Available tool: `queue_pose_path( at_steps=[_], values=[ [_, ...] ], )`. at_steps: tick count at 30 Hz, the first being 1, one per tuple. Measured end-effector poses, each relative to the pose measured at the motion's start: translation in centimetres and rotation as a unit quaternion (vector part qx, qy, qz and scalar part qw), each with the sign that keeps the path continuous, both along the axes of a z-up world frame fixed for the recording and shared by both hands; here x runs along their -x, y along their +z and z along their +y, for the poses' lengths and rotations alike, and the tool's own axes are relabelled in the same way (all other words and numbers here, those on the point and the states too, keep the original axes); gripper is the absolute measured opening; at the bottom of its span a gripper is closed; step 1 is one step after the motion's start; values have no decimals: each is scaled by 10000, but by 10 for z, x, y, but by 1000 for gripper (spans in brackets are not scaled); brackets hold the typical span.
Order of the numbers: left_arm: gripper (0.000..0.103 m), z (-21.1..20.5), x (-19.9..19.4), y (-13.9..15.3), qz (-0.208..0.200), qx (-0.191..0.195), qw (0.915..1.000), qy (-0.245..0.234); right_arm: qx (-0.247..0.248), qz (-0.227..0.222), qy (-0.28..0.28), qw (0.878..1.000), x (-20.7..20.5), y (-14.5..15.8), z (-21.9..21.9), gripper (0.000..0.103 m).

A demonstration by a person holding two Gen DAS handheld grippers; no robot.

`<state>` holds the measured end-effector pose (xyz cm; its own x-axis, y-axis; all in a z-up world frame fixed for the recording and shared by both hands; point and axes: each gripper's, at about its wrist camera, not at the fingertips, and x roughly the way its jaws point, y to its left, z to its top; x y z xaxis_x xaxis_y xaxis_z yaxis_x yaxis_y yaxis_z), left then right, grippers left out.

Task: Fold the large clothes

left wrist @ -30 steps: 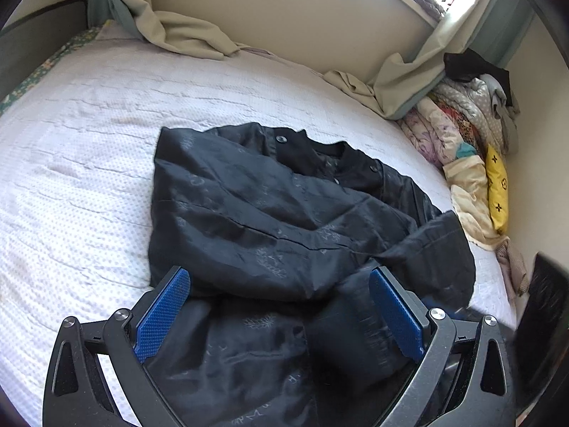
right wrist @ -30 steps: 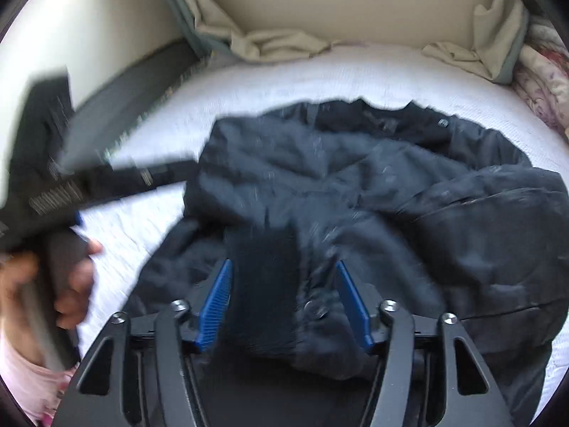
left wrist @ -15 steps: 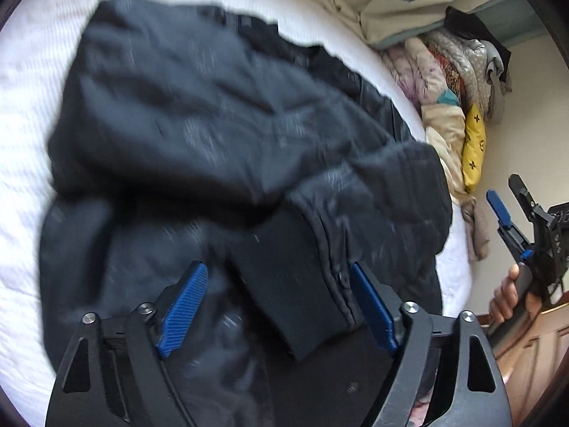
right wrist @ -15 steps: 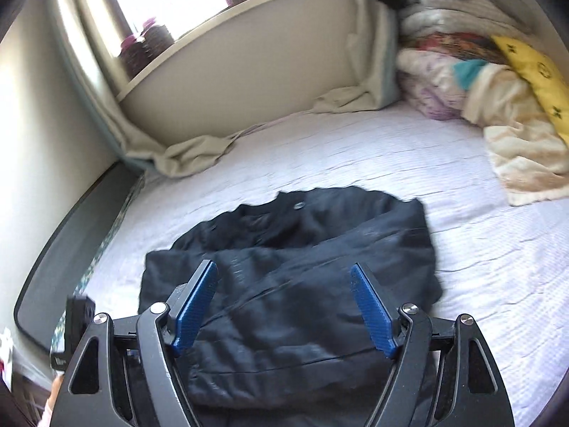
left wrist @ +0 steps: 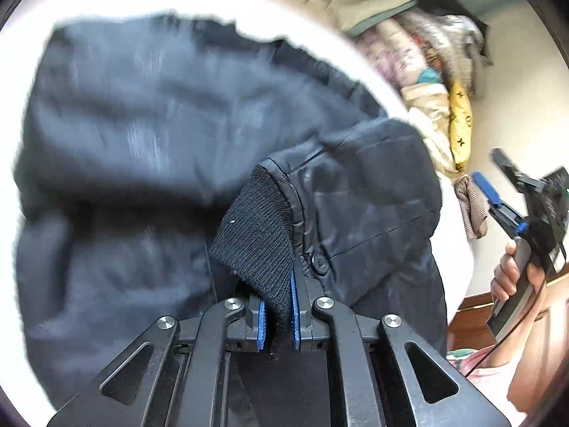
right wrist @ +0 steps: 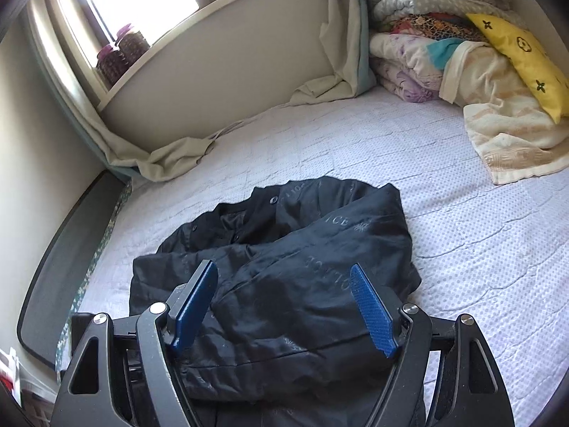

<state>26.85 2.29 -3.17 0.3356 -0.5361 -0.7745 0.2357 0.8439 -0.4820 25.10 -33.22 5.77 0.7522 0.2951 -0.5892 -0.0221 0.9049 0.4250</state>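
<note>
A black jacket (right wrist: 291, 270) lies rumpled on the white bedspread (right wrist: 462, 220). In the left wrist view the jacket (left wrist: 135, 135) fills the frame, blurred. My left gripper (left wrist: 277, 316) is shut on the jacket's black knit sleeve cuff (left wrist: 259, 235), with a snap button (left wrist: 320, 262) beside the right finger. My right gripper (right wrist: 284, 306) is open and empty, held above the near part of the jacket. It also shows at the right edge of the left wrist view (left wrist: 505, 195), held in a hand off the bed's side.
A pile of folded blankets (right wrist: 426, 53) with a yellow pillow (right wrist: 522, 53) and a towel (right wrist: 512, 142) sits at the bed's far right. Curtains (right wrist: 170, 156) drape onto the bed under the window sill. A dark panel (right wrist: 64, 270) borders the left side.
My left gripper has closed on the sleeve cuff that lay between its open fingers. My right gripper has risen slightly and stays open above the jacket.
</note>
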Motion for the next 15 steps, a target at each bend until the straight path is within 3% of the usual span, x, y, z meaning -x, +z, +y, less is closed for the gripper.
queue_pose_path(
  at_steps=[2,5,11,15],
  values=[
    [12,9,5,30,-590,-242,9979,95,4,-39,-61,10000,1,2,-1,76],
    [12,29,5,52,-999,-470,9934,318,30,-44,-125,9999,-1,2,-2,76],
    [12,74,-12,41,-653,-545,9921,920,-10,191,-98,9998,-11,-8,5,76],
    [12,76,-22,22,-270,-637,9928,981,9,371,-27,9993,-18,-16,10,76]
  ],
)
